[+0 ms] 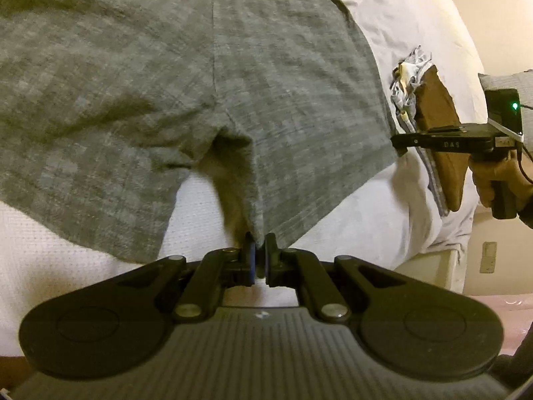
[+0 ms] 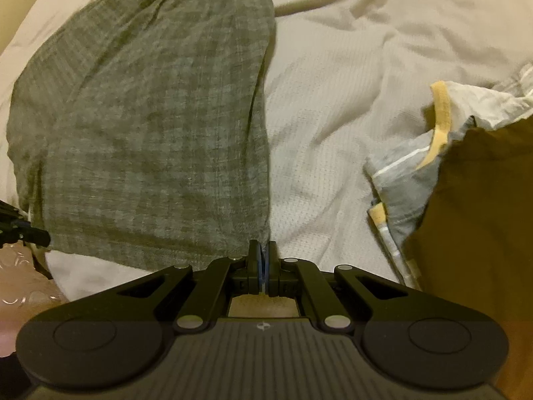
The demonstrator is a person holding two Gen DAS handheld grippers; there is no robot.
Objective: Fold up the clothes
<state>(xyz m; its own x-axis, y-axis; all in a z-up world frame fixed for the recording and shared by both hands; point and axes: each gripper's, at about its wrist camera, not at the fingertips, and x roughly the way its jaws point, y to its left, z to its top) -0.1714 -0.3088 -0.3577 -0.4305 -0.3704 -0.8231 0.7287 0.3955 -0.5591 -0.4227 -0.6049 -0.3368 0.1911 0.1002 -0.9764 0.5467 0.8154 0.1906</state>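
Gripping shorts [image 2: 146, 126] by both hem corners | left claw [image 1: 259, 250] clenched on one, right claw [image 2: 263, 256] on the other | shorts run lengthwise ahead over bed [image 2: 333, 133], waistband farthest | likely fold forward

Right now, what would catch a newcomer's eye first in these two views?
The grey checked shorts spread over the white bedding, its near hem pinched by both the left gripper and the right gripper. To the right lies a pile of other clothes: a brown garment over grey, yellow-trimmed fabric.
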